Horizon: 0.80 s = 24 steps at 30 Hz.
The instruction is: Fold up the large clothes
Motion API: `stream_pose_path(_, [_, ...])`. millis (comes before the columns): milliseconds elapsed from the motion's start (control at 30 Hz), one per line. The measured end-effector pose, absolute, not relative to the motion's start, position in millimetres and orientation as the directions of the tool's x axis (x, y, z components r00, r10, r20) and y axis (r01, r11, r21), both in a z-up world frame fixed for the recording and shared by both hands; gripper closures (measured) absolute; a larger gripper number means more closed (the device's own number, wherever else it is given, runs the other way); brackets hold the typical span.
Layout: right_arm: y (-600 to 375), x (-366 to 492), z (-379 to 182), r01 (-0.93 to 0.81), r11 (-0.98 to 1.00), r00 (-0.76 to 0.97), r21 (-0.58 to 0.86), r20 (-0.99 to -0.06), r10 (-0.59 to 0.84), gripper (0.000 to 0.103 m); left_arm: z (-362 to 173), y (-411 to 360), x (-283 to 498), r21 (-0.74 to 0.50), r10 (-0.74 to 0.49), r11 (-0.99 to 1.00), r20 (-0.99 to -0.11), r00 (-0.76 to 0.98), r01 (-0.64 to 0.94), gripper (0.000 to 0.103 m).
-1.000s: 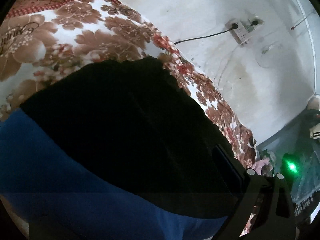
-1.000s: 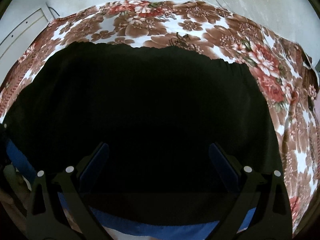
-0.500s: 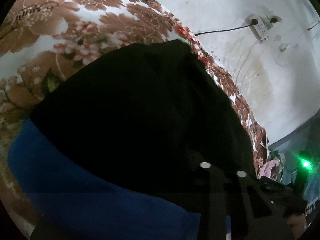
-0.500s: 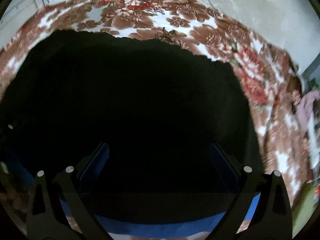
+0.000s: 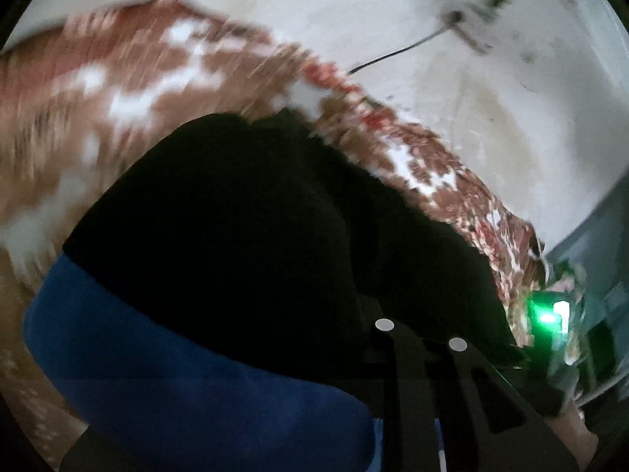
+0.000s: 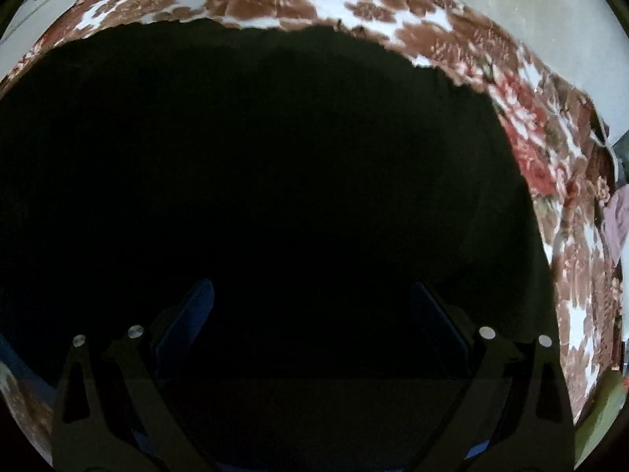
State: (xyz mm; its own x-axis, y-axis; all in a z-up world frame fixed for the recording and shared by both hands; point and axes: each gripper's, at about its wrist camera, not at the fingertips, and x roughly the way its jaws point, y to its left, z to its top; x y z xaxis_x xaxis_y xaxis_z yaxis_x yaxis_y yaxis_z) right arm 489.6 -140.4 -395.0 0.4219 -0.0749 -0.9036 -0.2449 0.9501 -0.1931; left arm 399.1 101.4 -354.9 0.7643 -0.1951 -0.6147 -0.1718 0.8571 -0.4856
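Observation:
A large black garment [image 5: 236, 216] with a blue band [image 5: 177, 373] along its near edge lies on a floral brown, red and white bedspread [image 5: 118, 78]. In the left wrist view only my left gripper's right finger [image 5: 424, 373] shows, and the black cloth is gathered against it and covers the rest. The view is blurred. In the right wrist view the garment [image 6: 275, 177] fills most of the frame. My right gripper [image 6: 312, 306] is open with both fingers wide apart, low over the black cloth.
A white wall [image 5: 471, 98] with a power strip and black cable [image 5: 464, 27] stands behind the bed. A device with a green light [image 5: 550, 314] and some pink cloth [image 6: 617, 224] sit at the bed's right side.
My left gripper has closed in on the garment's edge and swung, blurring its view. My right gripper has dropped closer to the black cloth and stays open.

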Motion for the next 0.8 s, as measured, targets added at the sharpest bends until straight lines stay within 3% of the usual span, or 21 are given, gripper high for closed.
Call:
stream_pose_path(133, [-132, 489, -398, -0.281, 0.924, 0.444, -0.26, -0.889, -0.115, 0.005, -308, 64, 408, -0.426, -0.178, 0.897, -0.595, 0.783, -0.12, 0.084])
stream_pose_path(300, [-135, 491, -402, -0.277, 0.931, 0.434, -0.24, -0.895, -0.102, 0.005, -279, 13, 417, -0.295, -0.123, 0.953, -0.594, 0.795, -0.073, 0.085])
stream_pose_path(467, [-155, 497, -378, -0.32, 0.94, 0.38, -0.119, -0.925, 0.012, 0.009, -261, -26, 421, -0.177, -0.069, 0.983, -0.599, 0.798, -0.048, 0.085])
stream_pose_path(567, [-198, 492, -334, -0.245, 0.962, 0.489, -0.125, -0.872, 0.011, 0.007, -248, -47, 423, -0.118, -0.044, 0.992, -0.604, 0.796, -0.035, 0.085])
stream_pose_path(733, [-257, 504, -357, -0.158, 0.987, 0.377, -0.039, -0.926, 0.024, 0.009, -234, -89, 429, -0.03, -0.007, 0.999, -0.611, 0.792, -0.015, 0.085])
stream_pose_path(800, [-290, 496, -348, -0.114, 0.994, 0.406, 0.003, -0.913, 0.05, 0.008, -230, -110, 432, 0.002, -0.004, 1.0, -0.607, 0.795, 0.006, 0.085])
